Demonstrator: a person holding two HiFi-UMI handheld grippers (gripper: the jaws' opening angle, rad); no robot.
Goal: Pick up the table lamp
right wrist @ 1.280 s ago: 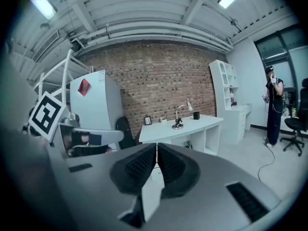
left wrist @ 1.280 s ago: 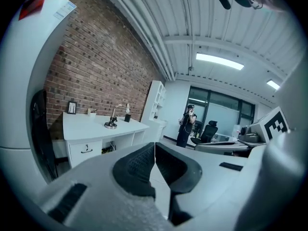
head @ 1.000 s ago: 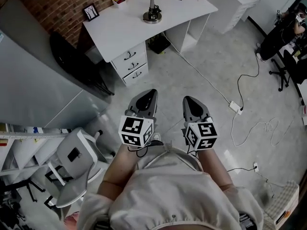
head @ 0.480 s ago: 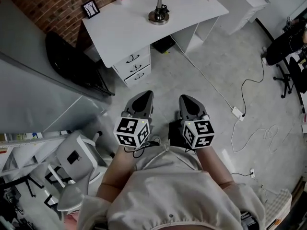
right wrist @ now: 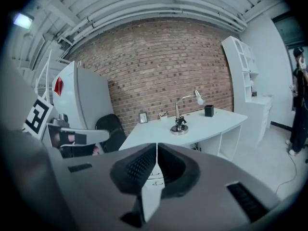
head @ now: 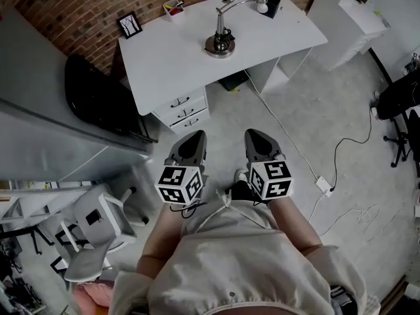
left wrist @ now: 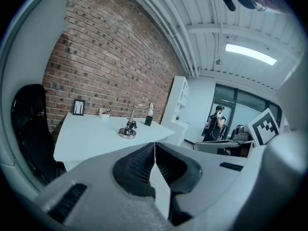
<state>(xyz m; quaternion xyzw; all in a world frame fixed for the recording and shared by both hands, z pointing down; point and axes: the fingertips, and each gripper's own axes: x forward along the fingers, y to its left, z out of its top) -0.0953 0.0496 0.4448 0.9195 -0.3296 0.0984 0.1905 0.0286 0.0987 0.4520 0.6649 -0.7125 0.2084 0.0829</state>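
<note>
A chrome table lamp with a round base and a bent arm stands on the white desk against the brick wall. The lamp also shows far ahead in the left gripper view, and the lamp in the right gripper view. My left gripper and right gripper are held side by side over the floor, well short of the desk, pointing toward it. Both are shut with nothing between the jaws.
On the desk's far edge are a small picture frame, a pen cup and a black cup. A black chair stands left of the desk, a white stool nearer left. Cables and a power strip lie on the floor at right.
Both grippers and the person have moved forward toward the desk, which now sits closer and more central in the head view. The jaws stayed shut.
</note>
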